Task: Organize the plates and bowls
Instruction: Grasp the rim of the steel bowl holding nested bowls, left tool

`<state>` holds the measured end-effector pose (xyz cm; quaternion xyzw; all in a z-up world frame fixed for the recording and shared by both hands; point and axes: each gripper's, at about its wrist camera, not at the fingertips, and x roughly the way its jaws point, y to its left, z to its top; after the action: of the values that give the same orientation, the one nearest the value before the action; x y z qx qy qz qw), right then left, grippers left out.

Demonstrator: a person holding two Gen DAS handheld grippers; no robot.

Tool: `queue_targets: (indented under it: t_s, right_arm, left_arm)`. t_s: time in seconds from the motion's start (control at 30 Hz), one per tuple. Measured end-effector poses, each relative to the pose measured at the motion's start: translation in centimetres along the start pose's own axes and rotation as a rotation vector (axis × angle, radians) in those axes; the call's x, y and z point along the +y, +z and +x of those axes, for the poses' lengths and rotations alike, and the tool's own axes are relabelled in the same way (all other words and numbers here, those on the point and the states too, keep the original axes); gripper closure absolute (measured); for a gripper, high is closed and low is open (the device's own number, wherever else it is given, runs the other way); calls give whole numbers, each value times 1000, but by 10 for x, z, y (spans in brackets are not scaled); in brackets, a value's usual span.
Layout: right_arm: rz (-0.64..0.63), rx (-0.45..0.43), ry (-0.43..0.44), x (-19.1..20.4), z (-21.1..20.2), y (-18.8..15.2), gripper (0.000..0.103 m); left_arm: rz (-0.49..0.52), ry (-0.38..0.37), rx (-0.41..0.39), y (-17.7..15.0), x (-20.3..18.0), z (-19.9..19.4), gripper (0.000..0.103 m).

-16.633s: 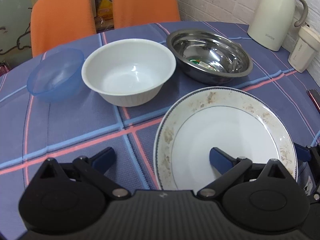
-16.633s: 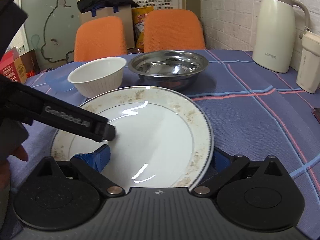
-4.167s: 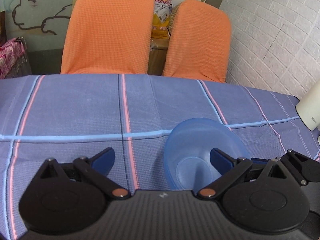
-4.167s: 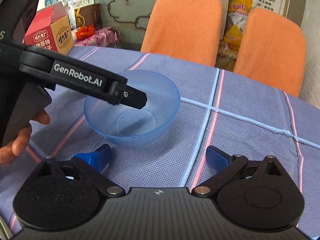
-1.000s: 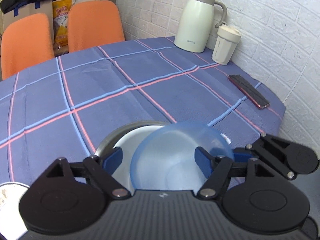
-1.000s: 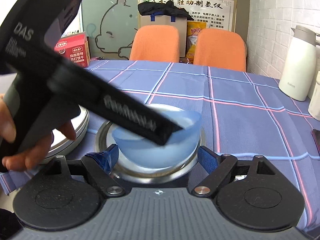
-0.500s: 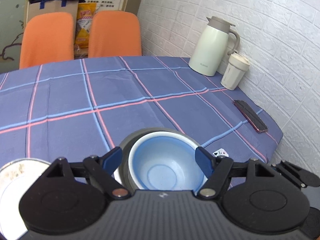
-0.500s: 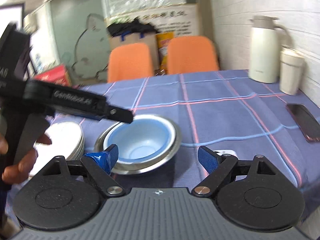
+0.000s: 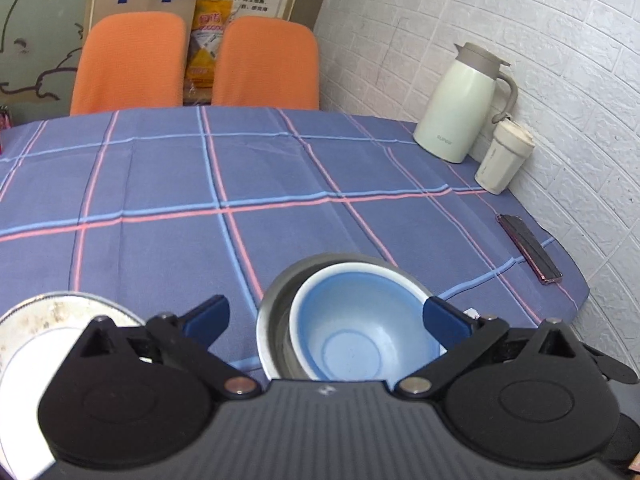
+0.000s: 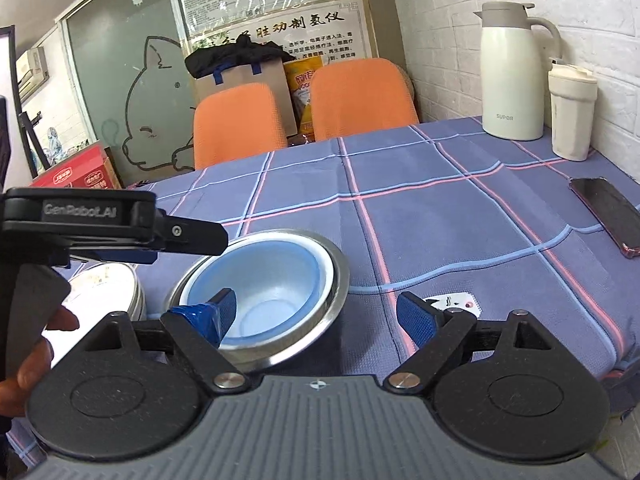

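I take this for an office break room. Ahead of my claws runs a table under a checked cloth, two orange chairs behind it, a printed notice on the wall, and a flask off to the right against white brick.

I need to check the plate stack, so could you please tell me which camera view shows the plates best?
Neither is ideal, but the left wrist view shows more of the plates: the patterned rim and white centre, partly behind the gripper body. The right wrist view shows only a blurred white sliver behind the left gripper.
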<state>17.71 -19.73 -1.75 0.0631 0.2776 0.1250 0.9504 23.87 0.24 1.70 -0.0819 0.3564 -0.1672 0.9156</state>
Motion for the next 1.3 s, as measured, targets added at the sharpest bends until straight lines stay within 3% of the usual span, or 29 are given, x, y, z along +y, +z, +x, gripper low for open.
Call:
queue_targets:
  t_s: [0.2,0.73,0.97,1.3]
  right_arm:
    - [-2,28,5,1,14,2,28]
    - [-64,140,-18,8,54,-2,27]
    - [-99,104,-37,14,54,-9,22]
    - [-73,132,-20,20,57,-2,22]
  left_arm:
    - [25,9,20,3,1,8,0]
    - [39,18,243,7,18,69,0]
    - [83,64,250,7,22,73,0]
    - [125,98,228,3,22,73,3]
